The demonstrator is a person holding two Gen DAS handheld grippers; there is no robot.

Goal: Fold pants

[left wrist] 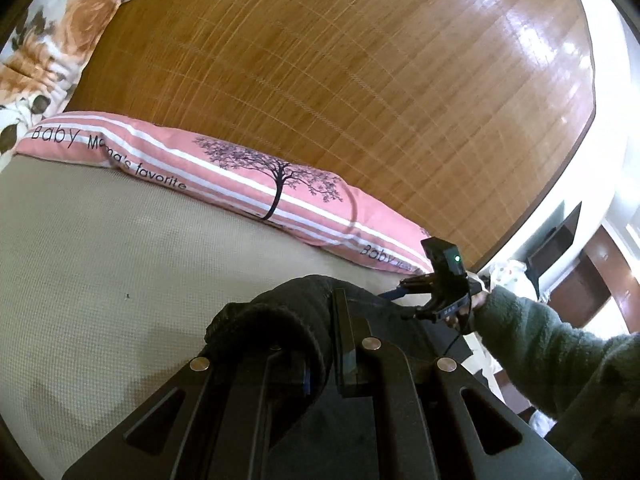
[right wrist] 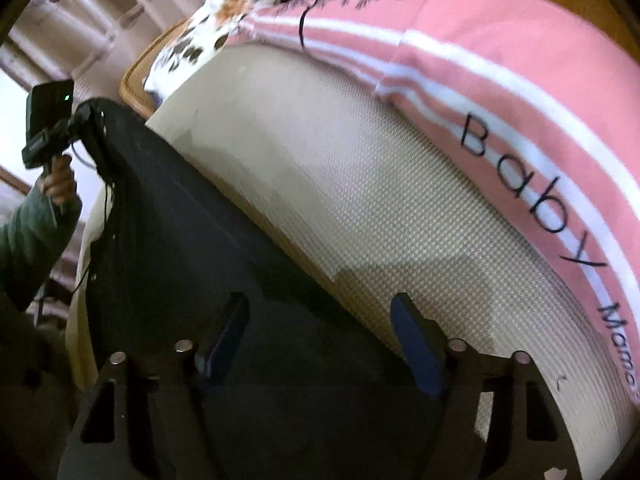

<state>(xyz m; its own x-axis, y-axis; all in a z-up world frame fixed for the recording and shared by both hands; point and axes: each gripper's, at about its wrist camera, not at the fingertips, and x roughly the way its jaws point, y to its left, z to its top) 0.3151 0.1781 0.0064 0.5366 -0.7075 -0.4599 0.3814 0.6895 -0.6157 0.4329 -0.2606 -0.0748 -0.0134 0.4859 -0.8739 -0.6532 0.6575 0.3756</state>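
the left tongs (left wrist: 308,344) are clamped on a bunched dark edge of the pants (left wrist: 288,320), lifted above the beige bed mat (left wrist: 100,280). in the right wrist view the pants (right wrist: 180,240) stretch as a dark sheet from the left tongs (right wrist: 94,120) down across the bed's near edge. the right tongs (right wrist: 320,344) stand spread wide, the cloth lying between the blue pads (right wrist: 416,348), not pinched. a pink striped pillow (left wrist: 248,176) lies along the mat's far edge, a floral pillow (left wrist: 60,40) at the far-left corner.
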